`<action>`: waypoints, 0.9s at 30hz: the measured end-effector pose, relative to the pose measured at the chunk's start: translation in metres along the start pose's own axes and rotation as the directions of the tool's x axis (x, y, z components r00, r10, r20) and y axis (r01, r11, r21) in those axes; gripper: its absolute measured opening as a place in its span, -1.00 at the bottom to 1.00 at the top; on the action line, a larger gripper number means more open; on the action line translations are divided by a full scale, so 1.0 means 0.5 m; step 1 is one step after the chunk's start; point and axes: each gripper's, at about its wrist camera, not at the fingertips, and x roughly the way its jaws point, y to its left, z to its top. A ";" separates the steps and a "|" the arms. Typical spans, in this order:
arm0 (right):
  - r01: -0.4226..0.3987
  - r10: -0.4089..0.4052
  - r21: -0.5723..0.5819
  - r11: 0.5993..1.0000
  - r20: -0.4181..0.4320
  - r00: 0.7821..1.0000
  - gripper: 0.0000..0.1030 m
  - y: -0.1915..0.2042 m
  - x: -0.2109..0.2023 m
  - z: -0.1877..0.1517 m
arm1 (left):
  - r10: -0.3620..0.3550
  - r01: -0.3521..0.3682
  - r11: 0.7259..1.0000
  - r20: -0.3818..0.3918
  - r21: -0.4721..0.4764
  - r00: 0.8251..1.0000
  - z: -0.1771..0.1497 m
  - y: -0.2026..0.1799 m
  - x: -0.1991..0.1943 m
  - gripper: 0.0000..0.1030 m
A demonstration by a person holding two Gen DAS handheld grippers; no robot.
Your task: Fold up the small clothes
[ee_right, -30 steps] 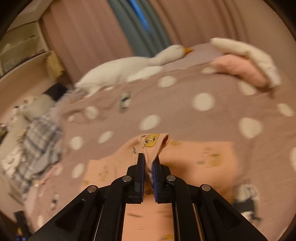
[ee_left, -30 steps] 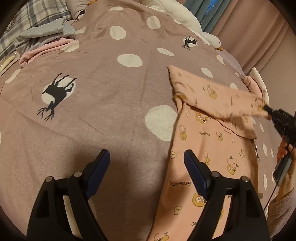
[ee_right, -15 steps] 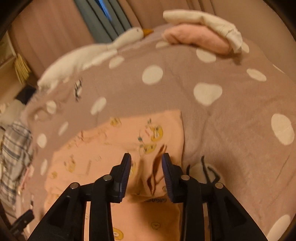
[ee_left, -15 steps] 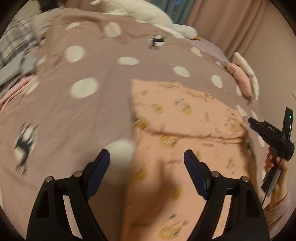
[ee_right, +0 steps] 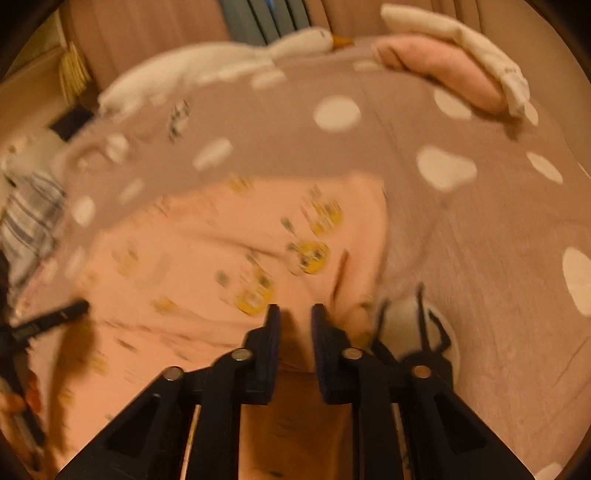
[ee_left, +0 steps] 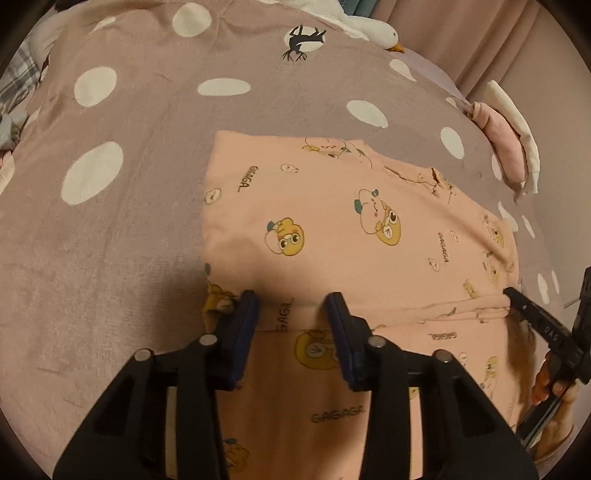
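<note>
A pink garment [ee_left: 351,221] printed with cartoon bears lies on the spotted bedspread [ee_left: 129,221], its far part folded over toward me. The left gripper [ee_left: 291,314] is down at the near fold edge. Its jaws are closing with that edge between them, and the cloth there still lies flat. My right gripper [ee_left: 511,293] meets the same fold edge at the right side, where the fabric gathers into creases at its tip. The right wrist view is blurred; it shows the right gripper [ee_right: 294,314] narrow over the garment [ee_right: 221,240], with pink cloth between the pads.
A white goose plush [ee_left: 373,29] lies at the far edge of the bed. Folded pink and white clothes [ee_left: 506,140] sit at the far right. A plaid cloth [ee_left: 18,81] is heaped at the far left. A person's hand [ee_left: 554,387] holds the right gripper.
The right gripper laid the lifted part down, let go, then sank and narrowed again at the fold edge. The left gripper slid right onto the garment and its jaws narrowed.
</note>
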 end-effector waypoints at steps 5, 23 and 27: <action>-0.001 0.002 0.040 0.999 -0.008 1.000 -0.89 -0.004 -0.010 0.005 | -0.014 0.014 1.000 -0.028 -0.004 1.000 -0.001 0.004 -0.013 -0.17; -0.261 0.260 0.284 0.923 0.040 0.965 -0.15 -0.116 -0.231 -0.238 | -0.393 0.382 0.866 0.030 -0.323 0.919 -0.304 0.171 -0.229 0.58; -0.325 0.339 0.357 0.876 0.026 0.941 -0.15 -0.128 -0.238 -0.283 | -0.458 0.444 0.827 0.045 -0.345 0.888 -0.334 0.169 -0.247 0.61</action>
